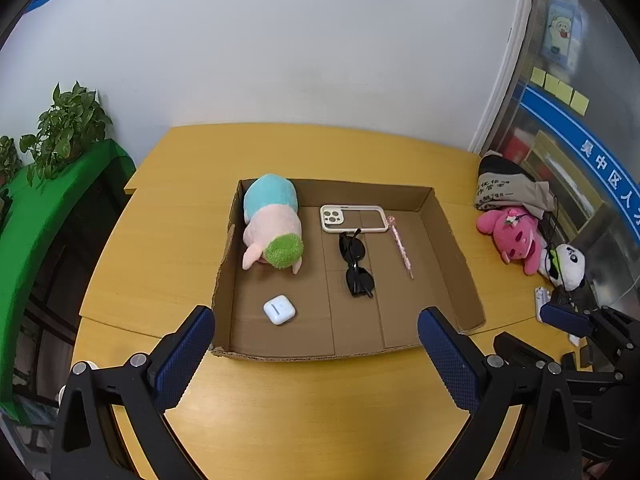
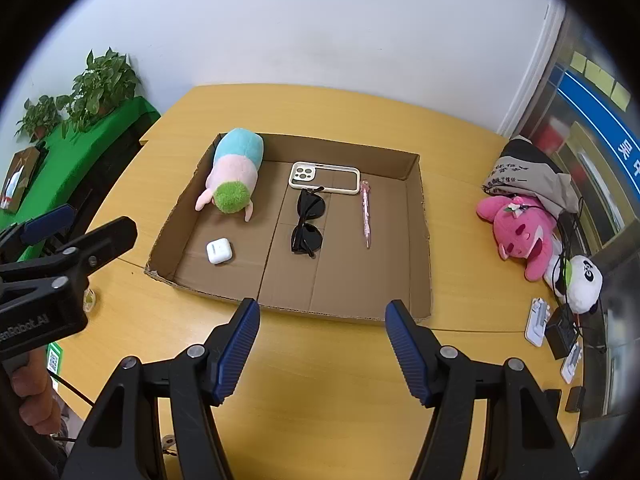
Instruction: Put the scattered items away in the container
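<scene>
Where legible, "enRobot.AI" on the left gripper (image 2: 60, 216).

An office: wooden desk (image 2: 320, 360), sticky notes (image 1: 560, 90), potted plants (image 2: 104, 84).

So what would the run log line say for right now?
box: plush, phone case, sunglasses, pen, earbud case inside | left tool: open, empty | right tool: open, empty
</scene>
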A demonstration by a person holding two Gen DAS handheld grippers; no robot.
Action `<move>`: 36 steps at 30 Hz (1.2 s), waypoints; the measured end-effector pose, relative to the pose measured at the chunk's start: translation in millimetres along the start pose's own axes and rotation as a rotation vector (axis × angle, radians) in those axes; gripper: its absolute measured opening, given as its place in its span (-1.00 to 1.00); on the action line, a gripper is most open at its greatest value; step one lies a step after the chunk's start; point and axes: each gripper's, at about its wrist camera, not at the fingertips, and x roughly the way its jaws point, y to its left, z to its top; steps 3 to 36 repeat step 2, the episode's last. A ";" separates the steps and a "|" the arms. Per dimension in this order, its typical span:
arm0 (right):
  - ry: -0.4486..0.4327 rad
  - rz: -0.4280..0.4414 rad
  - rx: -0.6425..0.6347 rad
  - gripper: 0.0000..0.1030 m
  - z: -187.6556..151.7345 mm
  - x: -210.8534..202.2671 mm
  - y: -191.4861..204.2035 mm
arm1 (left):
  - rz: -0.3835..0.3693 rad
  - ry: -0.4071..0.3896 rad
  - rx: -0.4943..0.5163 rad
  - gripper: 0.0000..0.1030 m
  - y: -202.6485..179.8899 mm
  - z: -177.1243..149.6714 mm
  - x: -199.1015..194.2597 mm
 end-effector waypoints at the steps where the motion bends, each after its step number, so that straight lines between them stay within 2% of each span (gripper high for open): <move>1: 0.004 0.005 0.001 0.26 0.0 1.9 -1.7 | 0.019 0.016 0.011 0.99 -2.1 -0.4 3.1; 36: 0.008 0.010 0.002 0.26 -0.4 3.7 -3.5 | 0.034 0.029 0.023 0.99 -4.5 -1.0 6.0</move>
